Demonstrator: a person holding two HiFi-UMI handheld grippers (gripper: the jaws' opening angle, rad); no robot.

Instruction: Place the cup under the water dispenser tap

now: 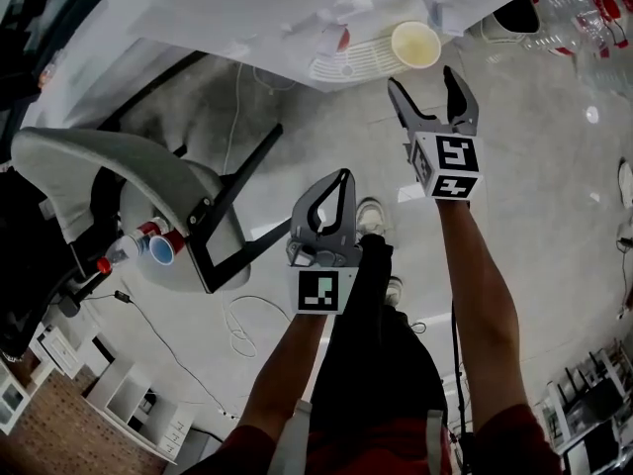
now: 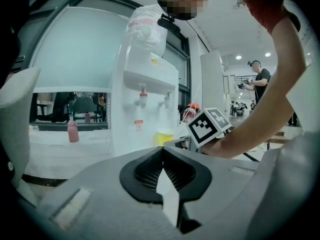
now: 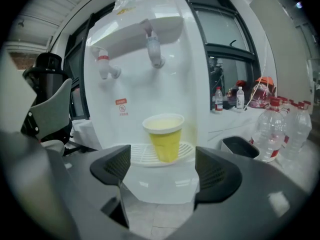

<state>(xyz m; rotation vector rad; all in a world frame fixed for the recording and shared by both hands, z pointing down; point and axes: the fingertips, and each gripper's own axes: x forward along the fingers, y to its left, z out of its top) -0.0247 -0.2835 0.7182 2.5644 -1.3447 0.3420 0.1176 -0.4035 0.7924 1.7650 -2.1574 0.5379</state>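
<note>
A yellow cup (image 1: 415, 45) (image 3: 164, 136) stands upright on the white drip tray (image 3: 140, 156) of the water dispenser (image 3: 145, 84), below the pale tap (image 3: 155, 46) and to the right of the red tap (image 3: 105, 66). My right gripper (image 1: 423, 79) (image 3: 164, 166) is open just short of the cup, its pads apart and clear of it, nothing between them. My left gripper (image 1: 343, 178) (image 2: 161, 151) hangs lower and to the left, shut and empty. In its view the cup (image 2: 162, 136) shows beside the right gripper's marker cube (image 2: 207, 125).
A grey chair (image 1: 119, 176) with a black frame stands to the left, with red-capped items (image 1: 158, 245) beside it. Clear water bottles (image 3: 272, 129) and a black bin (image 3: 240, 146) sit right of the dispenser. A person (image 2: 260, 79) stands far off at the right.
</note>
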